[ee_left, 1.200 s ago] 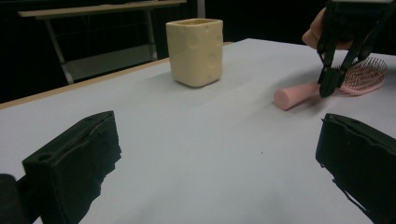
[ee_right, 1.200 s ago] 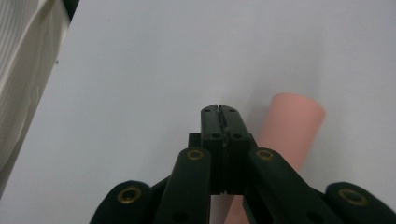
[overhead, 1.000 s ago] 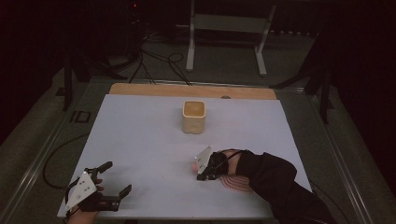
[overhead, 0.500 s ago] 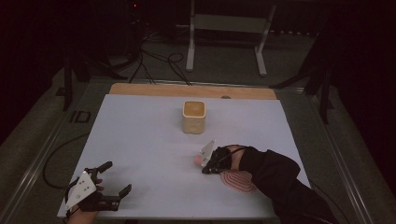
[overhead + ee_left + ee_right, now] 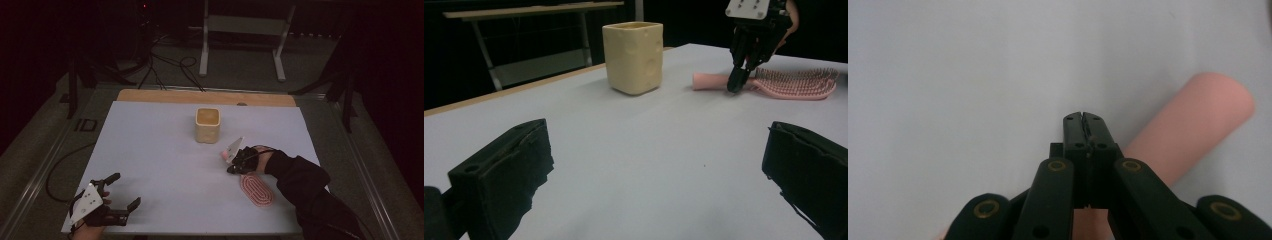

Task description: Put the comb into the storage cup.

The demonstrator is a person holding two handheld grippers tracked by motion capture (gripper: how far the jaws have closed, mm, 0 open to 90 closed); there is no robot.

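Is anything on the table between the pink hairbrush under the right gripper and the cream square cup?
Nothing visible. The pink hairbrush lies flat, its handle towards the cream square cup, with bare white tabletop between them. The shut right gripper sits at the handle. The open left gripper is far off.

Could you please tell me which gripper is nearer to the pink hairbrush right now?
The right. The right gripper is at the pink hairbrush, on its handle, jaws shut. The left gripper sits open at the table's near left corner, far away.
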